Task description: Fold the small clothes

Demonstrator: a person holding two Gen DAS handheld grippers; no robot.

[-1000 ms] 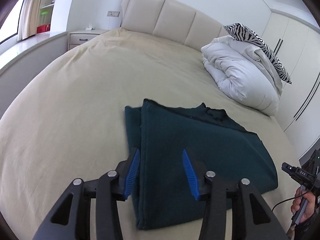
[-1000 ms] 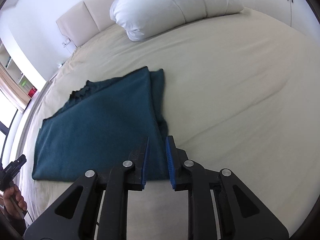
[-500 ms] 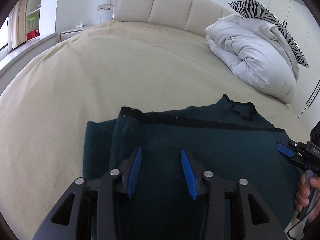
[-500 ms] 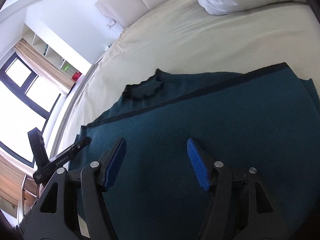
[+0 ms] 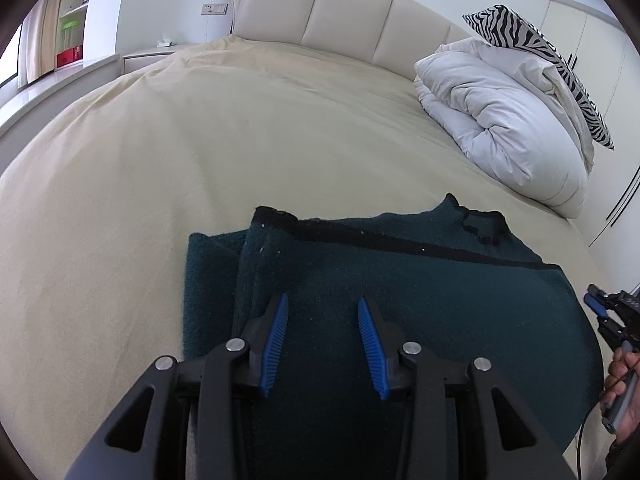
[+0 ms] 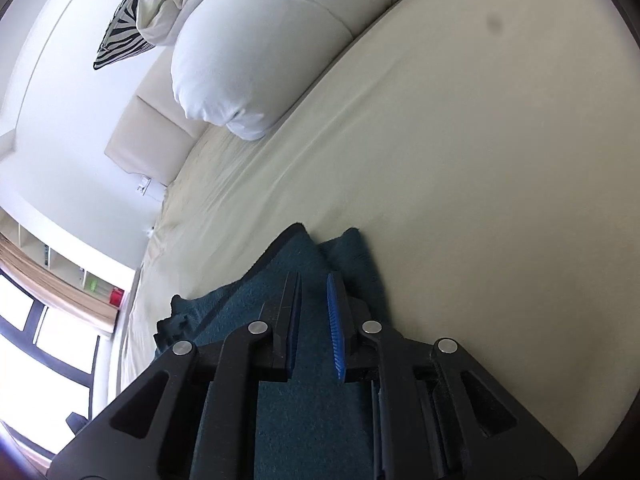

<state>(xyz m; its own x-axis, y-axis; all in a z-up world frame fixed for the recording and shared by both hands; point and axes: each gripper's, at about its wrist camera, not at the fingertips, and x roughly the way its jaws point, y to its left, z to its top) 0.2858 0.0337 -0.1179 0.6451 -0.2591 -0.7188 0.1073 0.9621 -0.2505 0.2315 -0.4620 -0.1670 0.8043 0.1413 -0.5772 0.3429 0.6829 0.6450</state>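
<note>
dark teal sweater (image 5: 420, 300) flat on beige bed (image 5: 200, 140)

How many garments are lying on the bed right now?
1: a dark teal knitted sweater, partly folded, lies on the beige bed sheet near its front edge, under both grippers. Anything beneath its folded layers can't be seen.

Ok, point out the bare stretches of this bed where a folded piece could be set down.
Widest free patch: the beige bedsheet between the teal sweater and the headboard. A second bare stretch shows in the right wrist view, between the sweater and the white duvet. It is crowded around the sweater, under the left gripper and right gripper.
</note>
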